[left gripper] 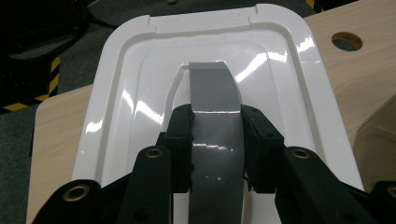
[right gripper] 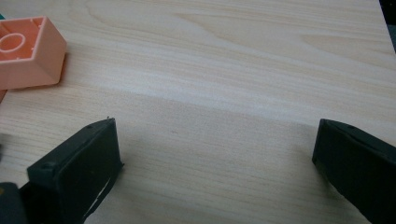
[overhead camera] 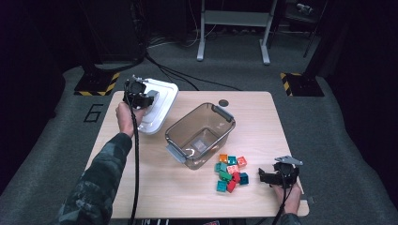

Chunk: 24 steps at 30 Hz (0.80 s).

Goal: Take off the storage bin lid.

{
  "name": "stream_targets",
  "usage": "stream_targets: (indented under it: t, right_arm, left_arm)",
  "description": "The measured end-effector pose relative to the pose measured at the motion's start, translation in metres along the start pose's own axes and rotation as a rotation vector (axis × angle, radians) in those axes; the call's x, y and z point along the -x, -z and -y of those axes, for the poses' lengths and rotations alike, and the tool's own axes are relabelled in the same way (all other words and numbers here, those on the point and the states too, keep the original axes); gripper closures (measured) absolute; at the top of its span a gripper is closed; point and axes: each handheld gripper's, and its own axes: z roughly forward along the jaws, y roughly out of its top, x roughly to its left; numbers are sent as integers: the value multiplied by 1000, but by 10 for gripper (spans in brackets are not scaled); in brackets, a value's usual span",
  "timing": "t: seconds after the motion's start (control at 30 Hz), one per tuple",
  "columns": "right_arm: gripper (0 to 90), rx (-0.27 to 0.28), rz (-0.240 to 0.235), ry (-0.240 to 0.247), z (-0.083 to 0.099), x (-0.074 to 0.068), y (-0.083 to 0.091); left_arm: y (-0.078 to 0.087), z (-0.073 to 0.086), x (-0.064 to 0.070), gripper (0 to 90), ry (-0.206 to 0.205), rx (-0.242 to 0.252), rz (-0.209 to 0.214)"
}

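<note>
A white lid [overhead camera: 164, 96] lies at the table's far left corner, partly over the edge. My left gripper [overhead camera: 149, 99] is shut on its grey handle [left gripper: 215, 88], one jaw pressed against each side; the lid [left gripper: 121, 93] spreads out beyond the left gripper [left gripper: 216, 140]. A clear smoky box [overhead camera: 202, 133] stands uncovered in the middle of the table. Several coloured bricks [overhead camera: 230, 171] lie in a loose heap in front of it. Just right of the heap, my right gripper [overhead camera: 263, 177] is open and low over bare wood, its jaws wide apart [right gripper: 217, 154], with a pink brick [right gripper: 28, 51] off to their left.
The wooden table [overhead camera: 253, 112] has a round cable hole [overhead camera: 223, 102] near its far edge, behind the box. Black cables and a grey frame's legs [overhead camera: 232, 28] are on the carpet beyond. Yellow-black floor markings [overhead camera: 96, 84] sit at both far corners.
</note>
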Motion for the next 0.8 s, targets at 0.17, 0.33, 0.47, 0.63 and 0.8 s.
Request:
stream_targets:
  t: [0.17, 0.33, 0.47, 0.63, 0.8]
  right_arm:
    - [2, 1, 0, 0, 0, 0, 0]
    - [7, 3, -1, 1, 0, 0, 0]
    - [8, 3, -2, 1, 0, 0, 0]
    - [8, 3, -2, 1, 0, 0, 0]
    - [8, 3, -2, 1, 0, 0, 0]
  left_arm:
    - [-15, 14, -7, 667, 33, -32, -2]
    - [-31, 33, -13, 668, 76, -76, -9]
    - [-44, 47, -16, 667, 102, -104, -8]
    - [-59, 62, -13, 667, 128, -131, -9]
    - [-73, 76, -7, 666, 121, -159, -15]
